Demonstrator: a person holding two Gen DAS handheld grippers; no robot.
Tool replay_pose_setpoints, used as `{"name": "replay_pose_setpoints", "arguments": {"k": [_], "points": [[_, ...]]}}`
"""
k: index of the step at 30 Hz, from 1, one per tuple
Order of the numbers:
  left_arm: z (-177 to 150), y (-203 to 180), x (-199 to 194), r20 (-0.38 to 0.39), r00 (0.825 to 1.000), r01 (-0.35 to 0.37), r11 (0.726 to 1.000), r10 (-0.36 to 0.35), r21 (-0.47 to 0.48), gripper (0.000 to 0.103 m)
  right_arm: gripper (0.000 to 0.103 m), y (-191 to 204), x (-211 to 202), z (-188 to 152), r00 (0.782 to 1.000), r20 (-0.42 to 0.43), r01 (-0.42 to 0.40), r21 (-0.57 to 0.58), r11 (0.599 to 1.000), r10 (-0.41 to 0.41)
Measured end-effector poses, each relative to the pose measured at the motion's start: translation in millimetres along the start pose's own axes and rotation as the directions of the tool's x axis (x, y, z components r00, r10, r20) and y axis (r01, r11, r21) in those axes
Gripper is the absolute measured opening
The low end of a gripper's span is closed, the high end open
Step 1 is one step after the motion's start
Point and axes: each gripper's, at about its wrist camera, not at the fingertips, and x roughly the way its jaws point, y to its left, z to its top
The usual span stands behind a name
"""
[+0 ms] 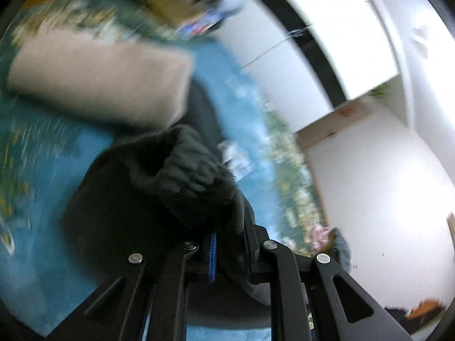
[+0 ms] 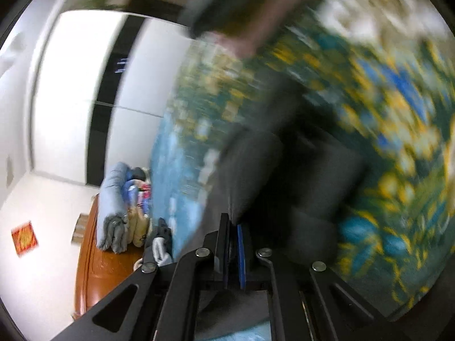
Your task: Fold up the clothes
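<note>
A dark grey garment (image 1: 159, 193) hangs bunched over a blue floral bedspread (image 1: 42, 187), its cloth pinched in the closed left gripper (image 1: 229, 244) and again in the clamped right gripper (image 2: 233, 244). A folded beige cloth (image 1: 99, 79) lies at 11 o'clock of the garment in the left view, with stacked bedding (image 2: 119, 216) on a wooden cabinet (image 2: 93, 264) at 8 o'clock in the right. Motion blur smears both tilted views, and the garment's lower edge is cut off behind the gripper frames.
</note>
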Motion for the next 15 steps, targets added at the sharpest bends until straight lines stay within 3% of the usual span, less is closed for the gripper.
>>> {"name": "replay_pose_setpoints", "arguments": {"k": [2,5,8,11,15], "points": [[-5.9,9.4,-5.1,-0.019,1.0,-0.018,1.0,0.018,0.002,0.015,0.005,12.1,-9.3,-2.7,0.999,0.021,-0.022,-0.06,0.998,0.024],[-29.3,53.6,5.8,-0.119,0.986,-0.125,0.987,0.113,-0.098,0.015,0.005,3.7,-13.1,-14.6,1.0,0.011,-0.002,-0.08,0.997,0.003],[-56.1,100.2,17.0,-0.209,0.964,-0.213,0.948,0.164,-0.237,0.015,0.005,-44.1,3.4,-32.1,0.993,-0.07,0.101,0.043,0.994,-0.097],[-62.7,110.5,12.9,-0.212,0.967,-0.201,0.938,0.143,-0.284,0.015,0.005,-69.5,9.6,-40.9,0.992,-0.086,0.1,0.136,0.986,-0.089],[-55.0,92.1,3.7,-0.165,0.978,-0.161,0.959,0.124,-0.234,0.014,0.005,-59.2,6.5,-38.4,0.992,-0.071,0.111,0.11,0.988,-0.104]]}}
